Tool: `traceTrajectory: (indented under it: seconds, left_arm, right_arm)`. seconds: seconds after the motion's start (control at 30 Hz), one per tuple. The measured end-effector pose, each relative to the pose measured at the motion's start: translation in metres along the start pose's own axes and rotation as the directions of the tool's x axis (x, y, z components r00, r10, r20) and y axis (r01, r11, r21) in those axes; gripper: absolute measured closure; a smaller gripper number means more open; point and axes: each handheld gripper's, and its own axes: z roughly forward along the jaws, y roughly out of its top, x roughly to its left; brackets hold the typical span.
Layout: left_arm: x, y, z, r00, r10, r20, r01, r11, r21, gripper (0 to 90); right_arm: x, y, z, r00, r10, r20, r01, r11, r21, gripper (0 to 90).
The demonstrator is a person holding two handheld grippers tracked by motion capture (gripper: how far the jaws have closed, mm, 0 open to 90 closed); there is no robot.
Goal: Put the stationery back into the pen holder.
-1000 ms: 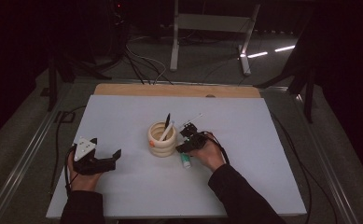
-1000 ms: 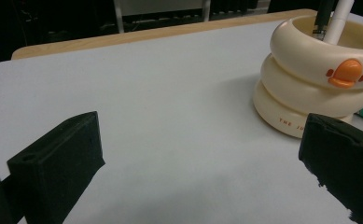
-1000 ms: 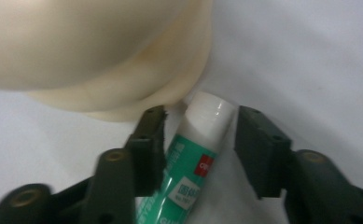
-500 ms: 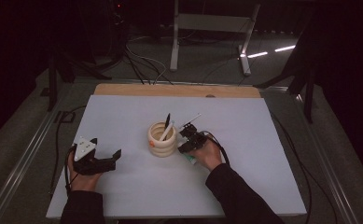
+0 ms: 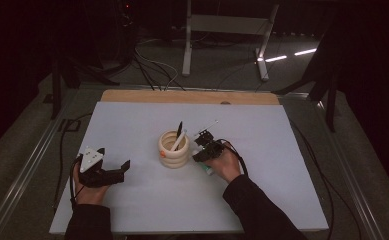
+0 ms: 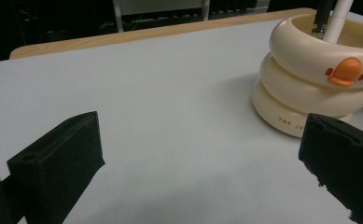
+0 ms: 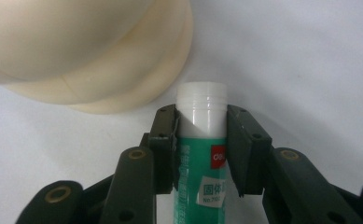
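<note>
A green and white glue stick [image 7: 202, 154] lies on the white table beside a cream ringed pen holder [image 5: 174, 150] with an orange duck beak [image 6: 345, 72]. My right gripper [image 7: 201, 116] is shut on the stick just below its white cap, after its jaws have just been closing on it. In the high view that gripper [image 5: 202, 155] sits right of the holder, and the stick's end [image 5: 208, 171] shows under the hand. A black pen [image 5: 179, 129] and a white pen [image 5: 178, 141] stand in the holder. My left gripper [image 5: 113, 171] rests open at the left, with nothing between its jaws [image 6: 202, 158].
The white table top [image 5: 262, 130] has a wooden strip [image 5: 187, 96] along its far edge. Cables trail off both sides of the table. A metal stand [image 5: 222, 30] is on the dark floor beyond.
</note>
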Motion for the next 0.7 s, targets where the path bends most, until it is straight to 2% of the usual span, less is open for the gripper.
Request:
traceTrajectory:
  seconds: [0.47, 0.7]
  left_arm:
    - [-0.001, 0.000, 0.000, 1.0000, 0.001, 0.001, -0.001, 1.0000, 0.001, 0.1]
    - [-0.001, 0.000, 0.001, 1.0000, 0.000, 0.002, 0.000, 1.0000, 0.001, 0.1]
  right_arm:
    - [-0.002, 0.005, -0.015, 0.9999, -0.010, 0.000, 0.010, 0.998, -0.056, 65.9]
    - [-0.001, 0.007, -0.022, 0.9996, -0.022, 0.017, 0.023, 0.997, -0.077, 65.9]
